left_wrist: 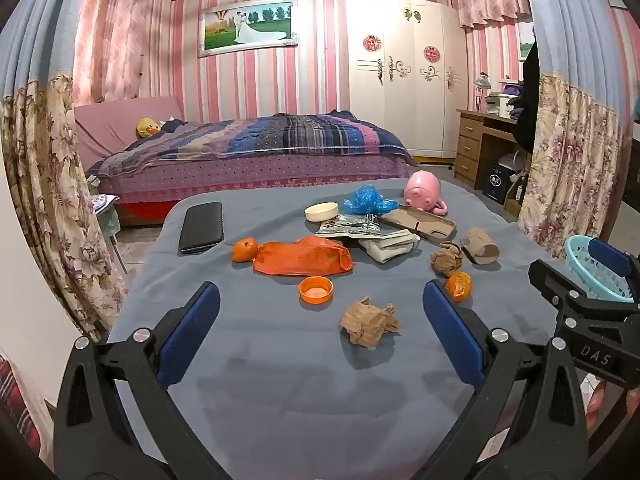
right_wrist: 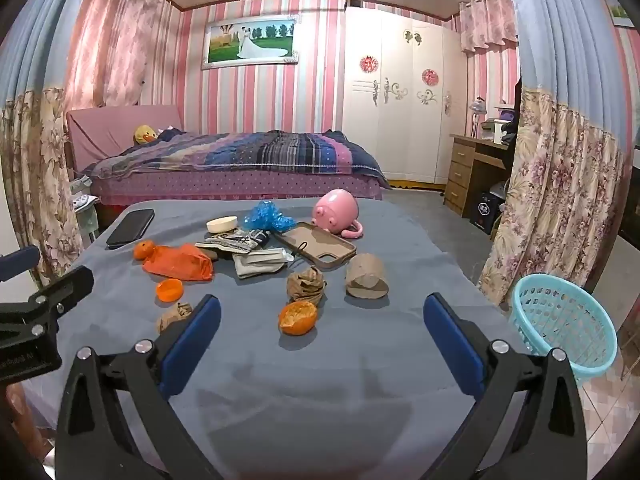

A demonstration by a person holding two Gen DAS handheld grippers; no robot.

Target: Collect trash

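Observation:
Trash lies scattered on a grey-blue cloth table (left_wrist: pixel 280 380). My left gripper (left_wrist: pixel 321 287) is open, hovering low over the near table; an orange cap (left_wrist: pixel 316 289) and a crumpled brown paper ball (left_wrist: pixel 370 322) lie ahead between its fingers. My right gripper (right_wrist: pixel 322 299) is open too, with a torn orange peel (right_wrist: pixel 297 318) just ahead of it. Further back are an orange plastic bag (right_wrist: pixel 180 262), a second paper ball (right_wrist: pixel 306 285), a cardboard tube (right_wrist: pixel 366 276) and a blue plastic bag (right_wrist: pixel 266 218). Neither gripper holds anything.
A teal basket (right_wrist: pixel 564 332) stands off the table's right edge. A black phone (left_wrist: pixel 201 227), a brown phone case (right_wrist: pixel 320 246), a pink mug (right_wrist: pixel 336 212), a cream dish (left_wrist: pixel 321 212) and a whole tangerine (left_wrist: pixel 245 250) also lie on the table. Curtains hang on both sides.

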